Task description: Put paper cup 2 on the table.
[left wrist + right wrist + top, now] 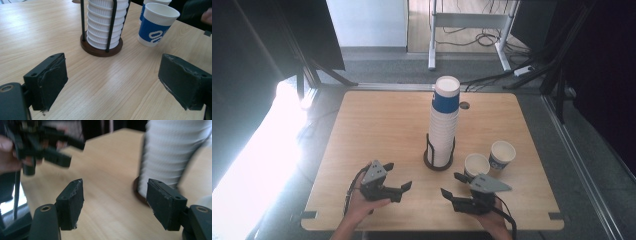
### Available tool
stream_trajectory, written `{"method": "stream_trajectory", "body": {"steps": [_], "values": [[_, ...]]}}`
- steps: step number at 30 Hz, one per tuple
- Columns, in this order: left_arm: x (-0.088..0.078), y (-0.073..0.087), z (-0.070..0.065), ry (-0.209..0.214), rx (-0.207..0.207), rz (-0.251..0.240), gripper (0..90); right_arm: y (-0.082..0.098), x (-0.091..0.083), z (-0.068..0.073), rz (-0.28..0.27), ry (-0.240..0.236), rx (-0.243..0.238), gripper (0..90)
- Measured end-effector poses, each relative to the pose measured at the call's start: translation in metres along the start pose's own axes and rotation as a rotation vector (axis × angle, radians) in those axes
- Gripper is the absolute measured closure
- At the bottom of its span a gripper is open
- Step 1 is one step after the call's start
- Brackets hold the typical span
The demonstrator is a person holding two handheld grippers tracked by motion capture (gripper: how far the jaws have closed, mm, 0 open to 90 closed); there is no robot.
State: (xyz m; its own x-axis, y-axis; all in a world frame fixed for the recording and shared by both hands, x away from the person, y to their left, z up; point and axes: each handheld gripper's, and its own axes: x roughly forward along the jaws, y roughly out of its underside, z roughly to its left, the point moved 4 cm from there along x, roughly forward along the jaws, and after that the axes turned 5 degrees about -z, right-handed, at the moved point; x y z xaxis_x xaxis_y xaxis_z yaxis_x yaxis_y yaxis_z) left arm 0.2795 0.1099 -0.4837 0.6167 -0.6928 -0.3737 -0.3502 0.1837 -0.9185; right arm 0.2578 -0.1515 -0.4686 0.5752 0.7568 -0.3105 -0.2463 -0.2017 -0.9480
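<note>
The cup stack (444, 122) stands upright in its dark wire holder (438, 162) at the middle of the desk (372, 130). I've got two loose paper cups just right of it, the nearer cup (476, 164) and the farther cup (502, 154) side by side. My left gripper (398, 185) hovers near the desk's front edge, jaws apart, nothing between them. My right gripper (451, 186) hangs just in front of the nearer cup, jaws spread in its own view, empty too.
</note>
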Motion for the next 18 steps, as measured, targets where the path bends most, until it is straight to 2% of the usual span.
{"method": "stream_trajectory", "body": {"steps": [3,6,9,12,18], "values": [[-0.002,0.004,0.002,-0.020,-0.034,-0.020,8.6,0.010,0.022,0.006,0.062,-0.013,-0.011,31.0],[-0.002,0.010,0.003,-0.040,-0.033,-0.005,8.6,0.014,0.036,0.011,0.091,-0.015,-0.017,32.0],[-0.002,0.013,0.002,-0.056,-0.027,0.009,8.6,0.016,0.043,0.014,0.101,-0.021,-0.013,32.6],[0.000,0.012,0.002,-0.067,-0.032,0.016,8.6,0.020,0.048,0.017,0.121,-0.025,-0.037,31.3],[-0.001,0.009,0.001,-0.081,-0.016,0.030,8.6,0.022,0.051,0.017,0.117,-0.035,-0.029,29.6]]}}
